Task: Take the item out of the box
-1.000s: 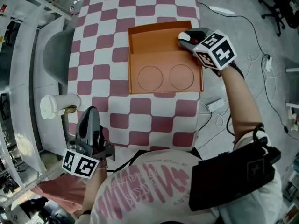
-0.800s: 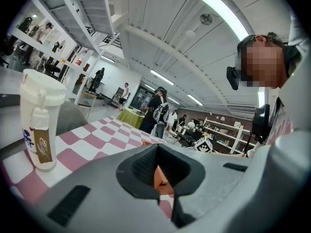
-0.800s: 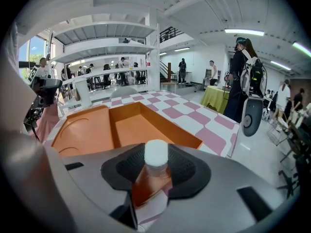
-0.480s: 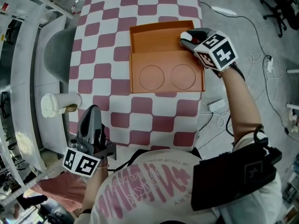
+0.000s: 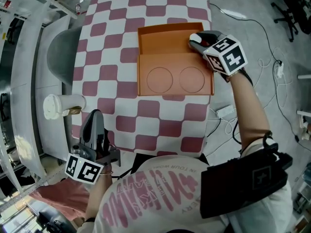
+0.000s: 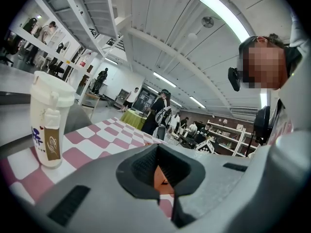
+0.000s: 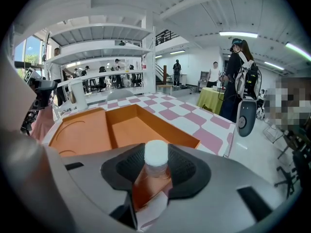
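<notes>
An orange cardboard box (image 5: 163, 42) lies open on the checkered table, its lid flap (image 5: 175, 79) with two drawn circles folded toward me. My right gripper (image 5: 196, 41) hovers at the box's right wall, shut on a small bottle (image 7: 148, 186) of orange liquid with a white cap (image 7: 156, 153). In the right gripper view the box's bare tray (image 7: 129, 130) lies just beyond the bottle. My left gripper (image 5: 95, 119) rests at the table's near left edge, far from the box, with its jaws together and nothing between them (image 6: 163, 174).
A white tumbler (image 5: 58, 107) with a brown label stands on the grey ledge left of the table, also seen in the left gripper view (image 6: 48, 125). A grey chair (image 5: 60, 57) sits at the far left. Cables (image 5: 228, 113) trail on the floor at the right.
Only the head view has shifted slightly. The right gripper still holds the bottle at the box's right wall, and the left gripper has not moved.
</notes>
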Tool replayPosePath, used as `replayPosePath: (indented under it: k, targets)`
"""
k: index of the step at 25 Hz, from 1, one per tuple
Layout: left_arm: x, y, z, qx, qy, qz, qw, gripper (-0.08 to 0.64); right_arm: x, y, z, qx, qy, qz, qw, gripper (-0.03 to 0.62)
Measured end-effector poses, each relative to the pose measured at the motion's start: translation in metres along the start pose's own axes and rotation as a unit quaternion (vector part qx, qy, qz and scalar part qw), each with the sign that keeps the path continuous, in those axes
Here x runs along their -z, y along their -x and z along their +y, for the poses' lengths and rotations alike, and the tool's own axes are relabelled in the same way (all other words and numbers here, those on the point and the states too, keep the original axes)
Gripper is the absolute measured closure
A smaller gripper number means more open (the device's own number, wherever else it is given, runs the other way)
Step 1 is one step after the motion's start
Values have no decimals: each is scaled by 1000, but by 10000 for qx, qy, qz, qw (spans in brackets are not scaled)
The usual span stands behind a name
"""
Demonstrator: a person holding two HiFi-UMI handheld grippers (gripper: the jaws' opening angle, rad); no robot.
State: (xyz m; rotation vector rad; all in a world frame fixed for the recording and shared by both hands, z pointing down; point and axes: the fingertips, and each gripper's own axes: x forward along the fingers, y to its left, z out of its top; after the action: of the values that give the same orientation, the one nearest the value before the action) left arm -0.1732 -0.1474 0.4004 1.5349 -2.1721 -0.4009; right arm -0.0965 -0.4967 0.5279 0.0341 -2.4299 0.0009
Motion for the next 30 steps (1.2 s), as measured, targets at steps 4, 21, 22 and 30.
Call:
replayPosePath:
  k: [4, 21, 22, 30]
  targets:
    - [3, 2, 2, 27, 22, 28, 10000, 552, -1, 3, -5, 219, 41, -117, 9997, 449]
    - [-33, 3, -15, 668, -123, -185, 9975, 552, -42, 66, 0, 1195, -214, -1309, 9839, 449]
    - [-36, 5, -17, 727, -145, -223, 9970, 552, -47, 72, 2, 1234, -221, -1382, 9824, 449]
    - [-59, 22, -30, 1106, -239, -487, 9924, 552, -84, 118, 32, 1476, -345, -2000, 9680, 448]
